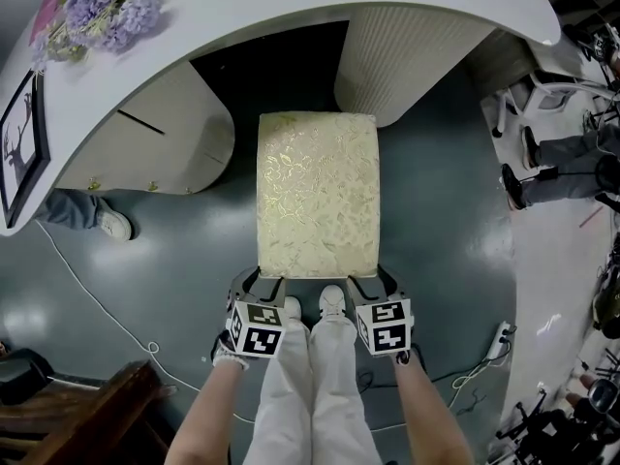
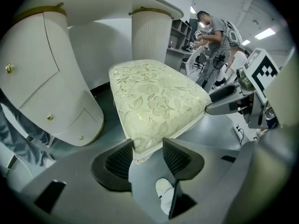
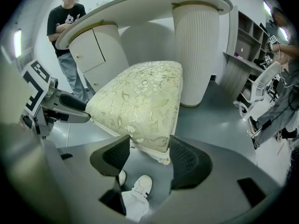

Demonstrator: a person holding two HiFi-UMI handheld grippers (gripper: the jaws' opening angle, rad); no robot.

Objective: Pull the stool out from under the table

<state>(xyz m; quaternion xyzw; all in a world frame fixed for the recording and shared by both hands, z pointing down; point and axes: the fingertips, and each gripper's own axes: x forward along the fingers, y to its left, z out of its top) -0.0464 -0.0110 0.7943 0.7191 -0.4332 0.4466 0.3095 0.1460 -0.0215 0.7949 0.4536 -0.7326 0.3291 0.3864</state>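
Holding the near right corner of the stool (image 1: 318,194), the right gripper (image 3: 148,153) is pressing its fingers (image 3: 187,160) on the cushion edge. The left gripper (image 2: 147,149) is opening its fingers (image 2: 119,161) wide around the other near corner. The stool is standing on the floor, mostly out from the table (image 1: 291,8). I judge the 2 grippers should be letting go evenly, not tilting it.

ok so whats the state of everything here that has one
stool: upright, out from under the tabletop
left gripper: jaws opening, stool corner between them
right gripper: shut on the stool's other near corner
cabinet door: closed
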